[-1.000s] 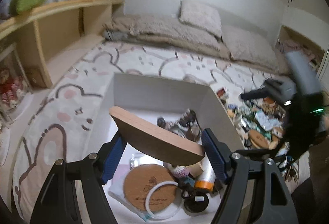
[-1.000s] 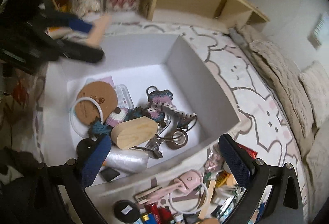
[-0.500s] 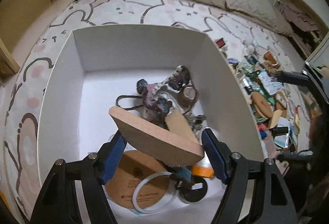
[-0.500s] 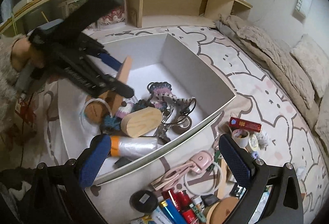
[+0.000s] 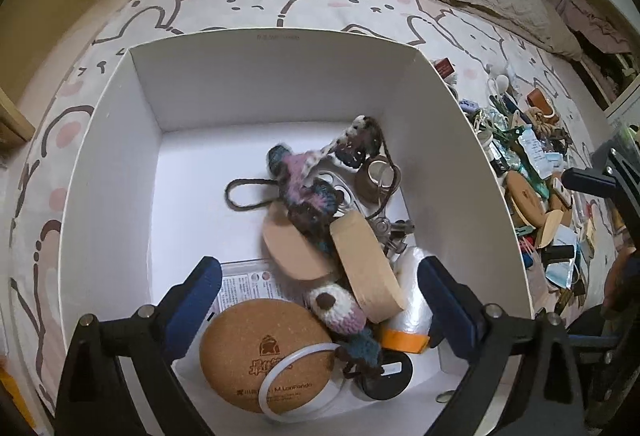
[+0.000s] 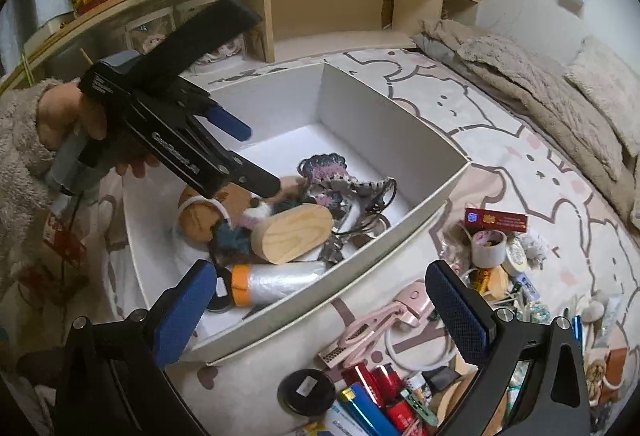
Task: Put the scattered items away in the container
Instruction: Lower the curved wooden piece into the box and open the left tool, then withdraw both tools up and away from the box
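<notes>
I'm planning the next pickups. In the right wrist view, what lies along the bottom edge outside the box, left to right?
Black round lid → blue lighter → red lighters → white ring.

left hand-held gripper (image 5: 318,294) over white box (image 5: 108,139), jaws opening, nothing between pads | wooden disc (image 5: 290,250) blurred, lying in box against wooden oval (image 5: 366,266) | cork coaster (image 5: 266,350) with white ring (image 5: 298,382) near front wall | clutter (image 5: 536,191) on rug (image 5: 248,3) right of box
</notes>
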Demonstrator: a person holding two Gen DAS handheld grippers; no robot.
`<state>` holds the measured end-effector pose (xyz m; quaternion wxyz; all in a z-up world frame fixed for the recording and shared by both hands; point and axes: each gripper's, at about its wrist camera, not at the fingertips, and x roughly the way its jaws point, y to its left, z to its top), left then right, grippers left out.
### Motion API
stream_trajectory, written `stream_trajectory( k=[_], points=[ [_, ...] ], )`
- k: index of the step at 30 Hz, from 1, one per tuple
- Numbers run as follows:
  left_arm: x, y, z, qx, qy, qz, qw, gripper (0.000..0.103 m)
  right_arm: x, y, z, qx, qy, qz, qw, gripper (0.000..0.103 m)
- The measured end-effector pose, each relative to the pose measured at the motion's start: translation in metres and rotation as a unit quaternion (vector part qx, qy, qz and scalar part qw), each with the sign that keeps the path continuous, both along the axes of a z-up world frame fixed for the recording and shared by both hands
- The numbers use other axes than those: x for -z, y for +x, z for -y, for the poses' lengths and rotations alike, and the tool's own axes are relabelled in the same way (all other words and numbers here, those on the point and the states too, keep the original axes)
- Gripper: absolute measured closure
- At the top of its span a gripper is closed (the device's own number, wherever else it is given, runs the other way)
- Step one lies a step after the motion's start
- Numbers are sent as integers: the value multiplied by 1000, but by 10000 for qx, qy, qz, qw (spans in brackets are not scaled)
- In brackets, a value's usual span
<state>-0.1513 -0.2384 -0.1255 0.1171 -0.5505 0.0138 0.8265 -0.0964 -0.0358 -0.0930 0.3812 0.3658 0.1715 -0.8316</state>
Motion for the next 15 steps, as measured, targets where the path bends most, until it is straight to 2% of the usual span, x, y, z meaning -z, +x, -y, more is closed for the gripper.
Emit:
stream_trajectory(
  k=[15],
  points=[
    [-25, 25, -2, -216, 202, -320, 9991, 4, -20, 17, -13, 173, -283, -123, 9994, 0]
  ],
)
